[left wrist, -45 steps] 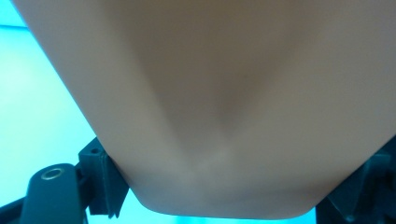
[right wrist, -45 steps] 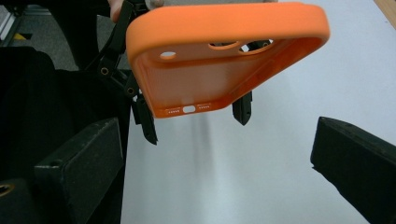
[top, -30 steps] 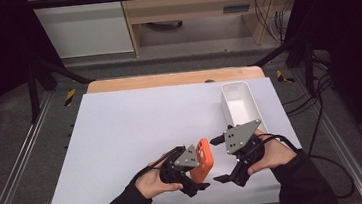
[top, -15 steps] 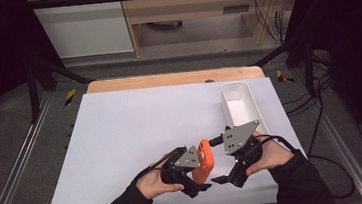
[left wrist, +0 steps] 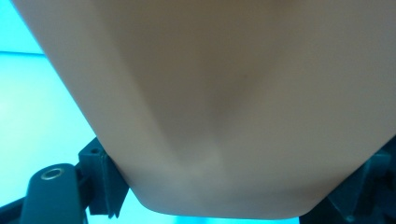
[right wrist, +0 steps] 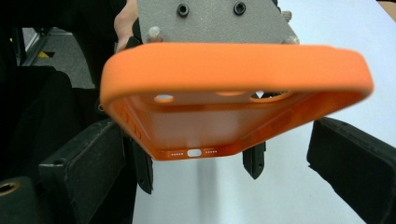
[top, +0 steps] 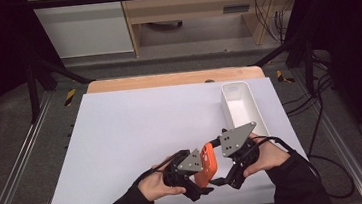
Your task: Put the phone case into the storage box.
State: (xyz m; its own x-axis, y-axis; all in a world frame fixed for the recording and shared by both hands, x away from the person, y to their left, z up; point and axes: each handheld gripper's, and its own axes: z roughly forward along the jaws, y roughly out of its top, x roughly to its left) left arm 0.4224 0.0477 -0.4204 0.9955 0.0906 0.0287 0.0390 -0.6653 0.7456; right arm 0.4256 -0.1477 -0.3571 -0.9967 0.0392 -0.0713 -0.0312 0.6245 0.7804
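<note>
An orange phone case (top: 206, 164) hangs just above the white table sheet (top: 136, 131) near the front edge. My left gripper (top: 203, 185) is shut on it. In the left gripper view the case (left wrist: 224, 116) is a blurred wall held between both jaws of the gripper (left wrist: 229, 196). My right gripper (top: 222, 177) faces it from the right. In the right gripper view the hollow inside of the case (right wrist: 233, 112) sits between my jaws (right wrist: 219, 158). These jaws have just been closing around it, and the right pad (right wrist: 350, 172) still stands off it.
A long white tray (top: 239, 106) stands at the right of the sheet, just beyond my right hand. A wooden table edge (top: 167, 79) runs along the back. Metal rails and cables flank the table.
Both hands stay where they were a second ago, and the orange case hangs between the grippers as before.
</note>
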